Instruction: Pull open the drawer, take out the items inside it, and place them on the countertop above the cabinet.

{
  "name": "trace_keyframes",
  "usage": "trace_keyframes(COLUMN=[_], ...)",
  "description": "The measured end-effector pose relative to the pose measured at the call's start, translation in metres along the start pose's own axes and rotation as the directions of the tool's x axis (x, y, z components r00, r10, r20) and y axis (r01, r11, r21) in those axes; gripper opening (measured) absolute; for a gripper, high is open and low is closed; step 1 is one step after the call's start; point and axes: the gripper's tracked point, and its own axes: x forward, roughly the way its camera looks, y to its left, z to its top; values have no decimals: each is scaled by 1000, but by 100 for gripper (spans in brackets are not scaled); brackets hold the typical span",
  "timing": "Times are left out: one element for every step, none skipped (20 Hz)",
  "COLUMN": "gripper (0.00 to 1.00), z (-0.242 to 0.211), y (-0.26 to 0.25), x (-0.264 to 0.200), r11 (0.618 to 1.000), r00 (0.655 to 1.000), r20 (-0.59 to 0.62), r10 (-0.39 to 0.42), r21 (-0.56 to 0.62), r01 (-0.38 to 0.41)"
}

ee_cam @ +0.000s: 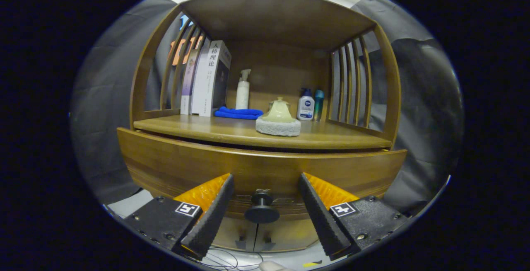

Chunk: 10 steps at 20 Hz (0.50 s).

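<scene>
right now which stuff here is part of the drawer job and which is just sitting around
Part of the job:
- drawer, shut
- its black knob, between the fingers, untouched
- gripper, open
- countertop above the drawer

Just sitting around, on the countertop:
- books
- white spray bottle
- blue cloth
- cream scrubber with a grey pad
- lotion bottle
- teal bottle

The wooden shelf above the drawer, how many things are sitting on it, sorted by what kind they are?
Upright books: 2
Bottles: 3, a white spray bottle, a white and blue bottle, a teal bottle
Folded blue cloth: 1
Cream scrubber with grey pad: 1
Total: 7
The open gripper flanks the dark round drawer knob.
</scene>
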Motion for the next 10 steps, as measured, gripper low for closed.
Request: trace_keyframes(gripper=[99,99,99,99,99,99,99,99,99,99], z=[1,1,2,2,3,3,3,3,4,3], y=[1,0,0,0,0,0,1,1,2,3], x=[3,6,9,11,13,16,16,19,22,22], r11=[1000,1000,1000,1000,1000,1000,1000,1000,1000,1000], r00=[1000,1000,1000,1000,1000,1000,1000,1000,1000,1000], r20=[2,5,9,14,19,20,18,16,11,5], r10=[0,0,0,0,1,1,2,3,3,5], r21=[3,1,-4,-6,-9,-9,-1,3,4,7], r01=[0,0,0,0,0,-1,-2,-3,-3,-5])
